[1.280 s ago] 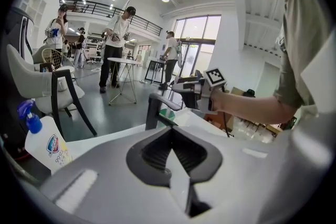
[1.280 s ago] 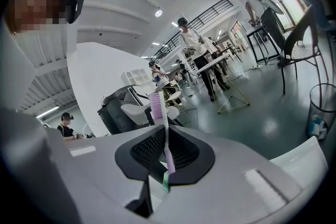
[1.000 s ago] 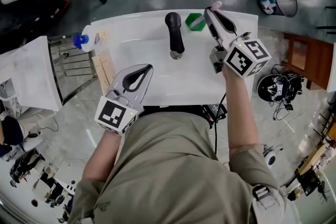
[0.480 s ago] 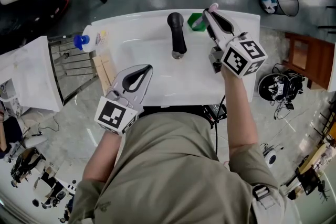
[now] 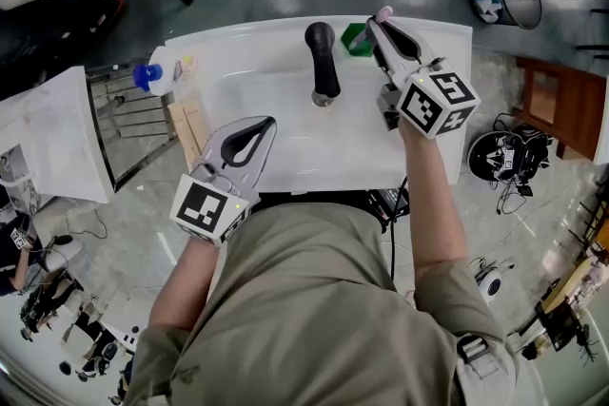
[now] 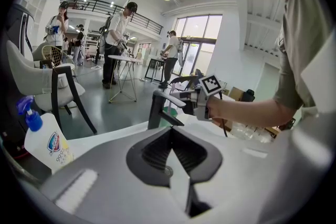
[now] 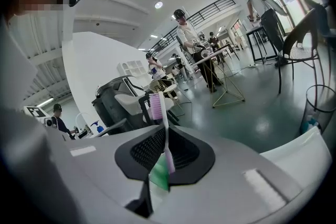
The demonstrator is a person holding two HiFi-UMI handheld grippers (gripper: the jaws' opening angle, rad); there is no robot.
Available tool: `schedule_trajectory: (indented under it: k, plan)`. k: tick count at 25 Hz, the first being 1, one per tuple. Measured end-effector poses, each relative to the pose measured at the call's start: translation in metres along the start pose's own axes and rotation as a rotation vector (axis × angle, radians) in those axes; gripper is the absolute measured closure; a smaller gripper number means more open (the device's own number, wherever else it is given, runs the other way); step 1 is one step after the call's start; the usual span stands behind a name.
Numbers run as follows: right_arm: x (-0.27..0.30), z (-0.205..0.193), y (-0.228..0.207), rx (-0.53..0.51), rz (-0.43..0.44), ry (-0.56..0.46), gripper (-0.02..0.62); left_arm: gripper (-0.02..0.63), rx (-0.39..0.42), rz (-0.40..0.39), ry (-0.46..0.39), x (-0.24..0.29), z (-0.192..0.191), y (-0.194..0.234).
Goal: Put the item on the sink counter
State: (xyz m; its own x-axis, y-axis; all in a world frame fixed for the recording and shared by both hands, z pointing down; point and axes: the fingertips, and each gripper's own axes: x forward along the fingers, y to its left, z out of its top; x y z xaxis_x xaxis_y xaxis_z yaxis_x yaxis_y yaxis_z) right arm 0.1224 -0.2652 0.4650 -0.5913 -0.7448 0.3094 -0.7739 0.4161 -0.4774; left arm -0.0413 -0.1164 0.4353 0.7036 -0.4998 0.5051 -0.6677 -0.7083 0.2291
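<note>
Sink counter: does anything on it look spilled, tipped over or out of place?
Nothing stands out. The bottle sits at the counter's left corner, the green cup at the back, and the right gripper holds a pink toothbrush.

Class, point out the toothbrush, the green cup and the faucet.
toothbrush [image 7: 165, 136], right gripper view, on its white neck.
green cup [image 5: 355, 39], head view, on its rim.
faucet [image 5: 323, 67], head view, on its black body.

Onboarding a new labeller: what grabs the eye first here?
The right gripper at the back edge of the white sink, shut on a pink-bristled white toothbrush by a green plastic cup. Then the tall black faucet at mid-basin, and the left gripper, shut and empty, at the front-left.
</note>
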Motion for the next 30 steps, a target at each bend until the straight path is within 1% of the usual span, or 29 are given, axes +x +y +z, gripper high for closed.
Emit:
schedule_trajectory:
  k: [8, 30]
  plan:
    - [0.003, -0.003, -0.002, -0.002, -0.009, 0.009, 0.563, 0.6, -0.011, -0.002, 0.002, -0.001, -0.002, 0.003]
    - [0.007, -0.015, -0.012, 0.001, -0.03, 0.036, 0.562, 0.6, 0.007, -0.011, -0.001, 0.001, 0.005, 0.005]
